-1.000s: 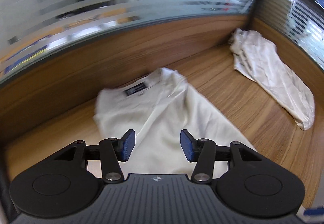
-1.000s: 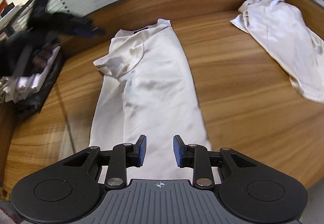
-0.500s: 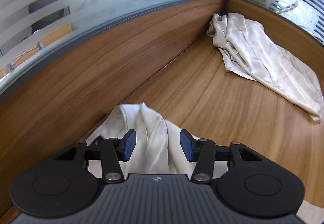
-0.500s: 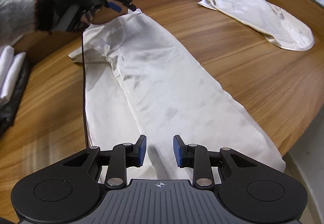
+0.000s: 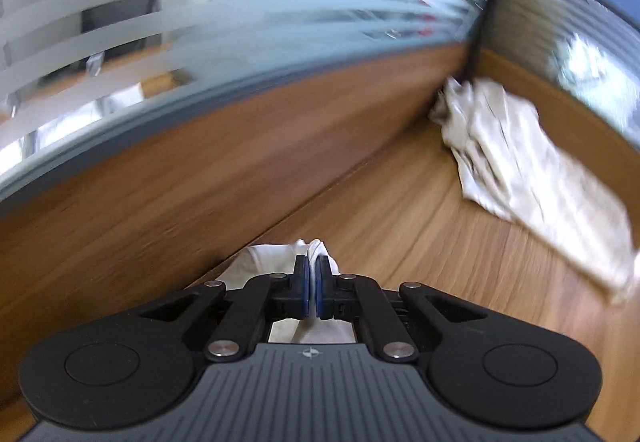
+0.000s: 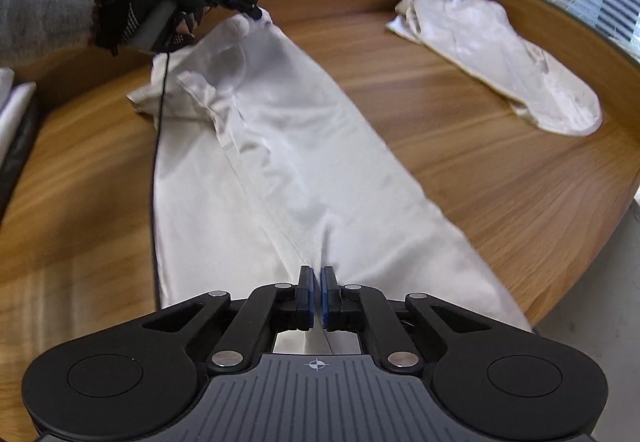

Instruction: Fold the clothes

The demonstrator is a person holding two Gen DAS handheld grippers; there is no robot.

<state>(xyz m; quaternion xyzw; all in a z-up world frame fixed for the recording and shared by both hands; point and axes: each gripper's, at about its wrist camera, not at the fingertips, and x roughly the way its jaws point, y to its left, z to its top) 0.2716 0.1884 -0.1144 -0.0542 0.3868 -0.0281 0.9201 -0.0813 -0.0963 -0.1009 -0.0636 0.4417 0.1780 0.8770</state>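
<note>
A long white garment [image 6: 280, 162] lies lengthwise on the wooden table [image 6: 460, 162], folded in half along its length. My right gripper [image 6: 316, 280] is shut on its near hem. At the far end, my left gripper [image 6: 254, 12], held by a gloved hand [image 6: 132, 14], pinches the collar end. In the left wrist view the left gripper [image 5: 312, 270] is shut on a bunch of white fabric [image 5: 272, 258] close to the wooden back panel [image 5: 180, 178]. The rest of the garment is hidden under the gripper body there.
A second crumpled cream garment [image 6: 496, 58] lies at the far right corner, also seen as the cream garment [image 5: 528, 162] in the left wrist view. Frosted glass [image 5: 160, 22] rises above the wooden panels. Folded clothes in a dark bin [image 6: 12, 114] sit at the left. The table edge [image 6: 592, 254] runs at right.
Both grippers went from open to shut on the white garment, the left at the collar end, the right at the hem. The left gripper moved in closer to the back panel.
</note>
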